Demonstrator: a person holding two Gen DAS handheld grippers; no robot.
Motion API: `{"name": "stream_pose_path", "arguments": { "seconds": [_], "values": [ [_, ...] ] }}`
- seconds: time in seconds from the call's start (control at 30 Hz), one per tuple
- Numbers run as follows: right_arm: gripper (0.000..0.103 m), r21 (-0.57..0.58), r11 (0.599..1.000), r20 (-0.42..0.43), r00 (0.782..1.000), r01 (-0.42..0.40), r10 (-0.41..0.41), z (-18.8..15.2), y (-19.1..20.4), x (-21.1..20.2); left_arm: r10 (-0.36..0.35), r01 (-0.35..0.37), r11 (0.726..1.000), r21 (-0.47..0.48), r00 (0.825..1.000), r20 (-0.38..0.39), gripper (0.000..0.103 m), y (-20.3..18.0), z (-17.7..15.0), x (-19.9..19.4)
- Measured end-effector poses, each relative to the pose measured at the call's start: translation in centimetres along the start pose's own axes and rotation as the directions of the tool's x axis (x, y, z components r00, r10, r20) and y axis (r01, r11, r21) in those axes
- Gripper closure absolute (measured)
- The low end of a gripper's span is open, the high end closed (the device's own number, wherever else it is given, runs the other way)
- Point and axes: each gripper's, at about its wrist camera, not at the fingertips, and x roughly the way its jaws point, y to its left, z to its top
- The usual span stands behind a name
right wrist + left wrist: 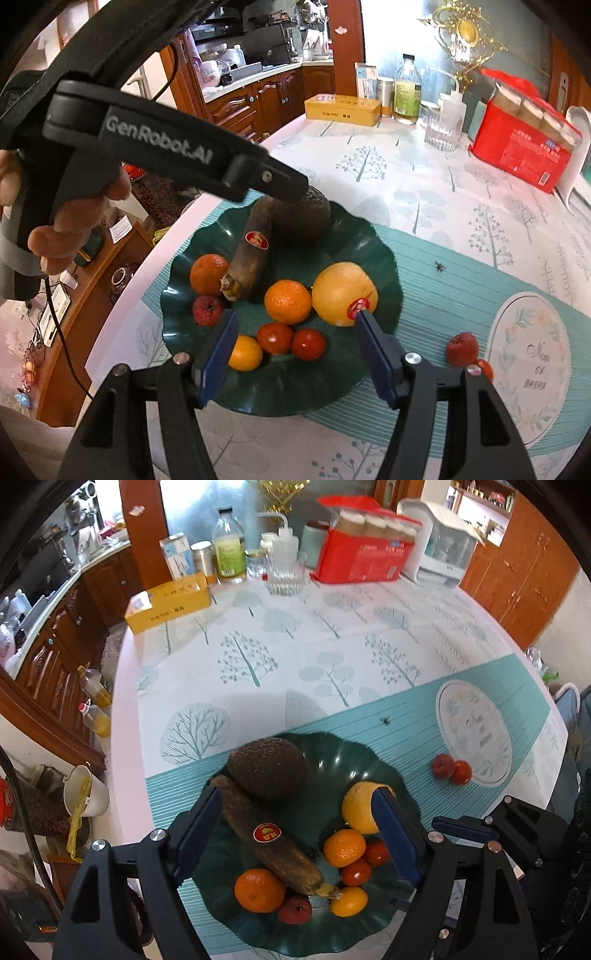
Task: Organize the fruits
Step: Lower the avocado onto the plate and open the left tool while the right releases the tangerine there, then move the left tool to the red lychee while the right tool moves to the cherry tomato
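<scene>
The table [258, 635] carries a green plate [332, 746], two red fruits [452, 768] and a yellow box [168, 602].

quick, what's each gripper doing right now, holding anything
Left gripper: open, holding nothing, above the green plate.
Right gripper: open, holding nothing, above the same plate.

yellow box [168, 602] at counter's far left edge | juice bottle [229, 546] behind it, beside metal tin [203, 559] | ribbed glass [285, 574] near red package [364, 554] | white appliance [439, 542] far right | small fly [385, 720] on tree-print tablecloth [295, 657]
</scene>
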Motion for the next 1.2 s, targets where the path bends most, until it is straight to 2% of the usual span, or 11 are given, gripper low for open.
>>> {"name": "stream_pose_path", "arguments": {
  "seconds": [0.33, 0.67, 0.93, 1.2],
  "values": [
    [0.038, -0.034, 0.999, 0.032, 0.999, -0.013, 0.014, 0.4, -1.0, -3.4, 0.040, -0.034, 0.998, -0.062, 0.994, 0.098, 0.019, -1.2, -0.6, -5.9],
    [0.038, -0.044, 0.999, 0.064, 0.998, 0.003, 0.000, 0.1, -4.8, -7.5, 0.064, -0.049, 0.994, -0.096, 0.985, 0.160, 0.014, -5.0, -1.7, -8.9],
    [0.038, -0.033, 0.999, 0.073, 0.997, 0.037, -0.034, -1.2, -9.9, -9.8, 0.094, -0.082, 0.994, -0.075, 0.980, 0.173, 0.013, -9.9, -2.2, -9.0],
    [0.038, -0.081, 0.996, 0.034, 0.999, 0.033, -0.030, -3.5, -14.7, -8.9, 0.115, -0.092, 0.985, -0.147, 0.981, 0.157, 0.013, -14.8, -3.0, -5.9]
  ]
}}
